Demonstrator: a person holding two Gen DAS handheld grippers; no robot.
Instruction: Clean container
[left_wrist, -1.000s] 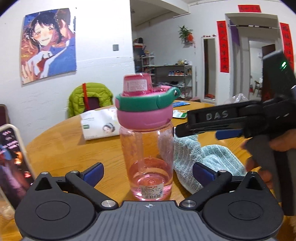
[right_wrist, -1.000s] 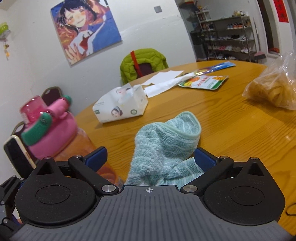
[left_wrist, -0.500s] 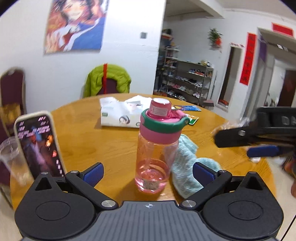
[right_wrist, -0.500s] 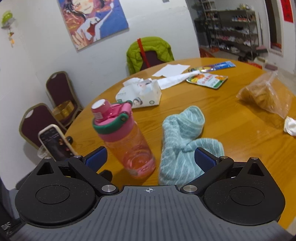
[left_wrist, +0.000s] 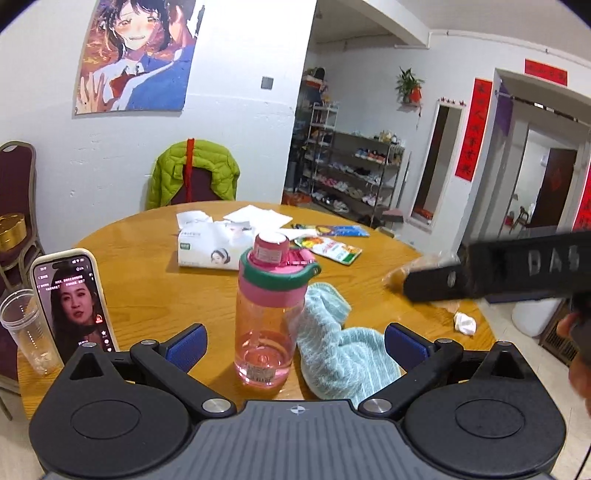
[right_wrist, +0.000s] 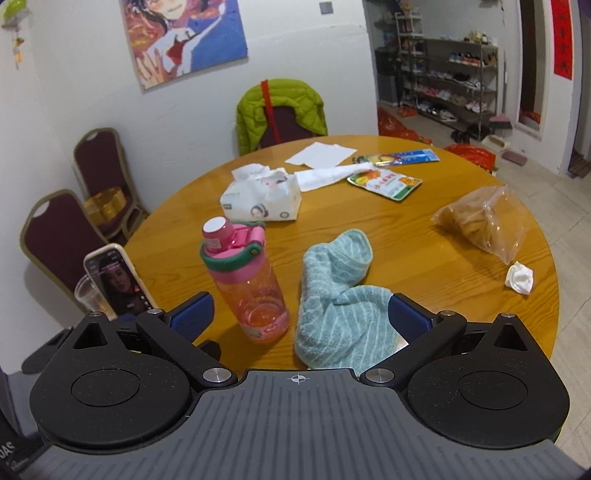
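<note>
The round wooden desk (right_wrist: 424, 236) stretches out ahead of both claws, and they hang above its near edge. The teal towel (right_wrist: 340, 317) lies crumpled just ahead of the right claw (right_wrist: 301, 319), whose fingers are spread wide and hold nothing. The pink bottle (left_wrist: 267, 314) stands upright straight ahead of the left claw (left_wrist: 293, 341), just as wide and empty, with the towel touching its right side.

Pink bottle (left_wrist: 266, 314) stands upright beside teal towel (left_wrist: 338, 354), before the spread left tool (left_wrist: 293, 343).
</note>
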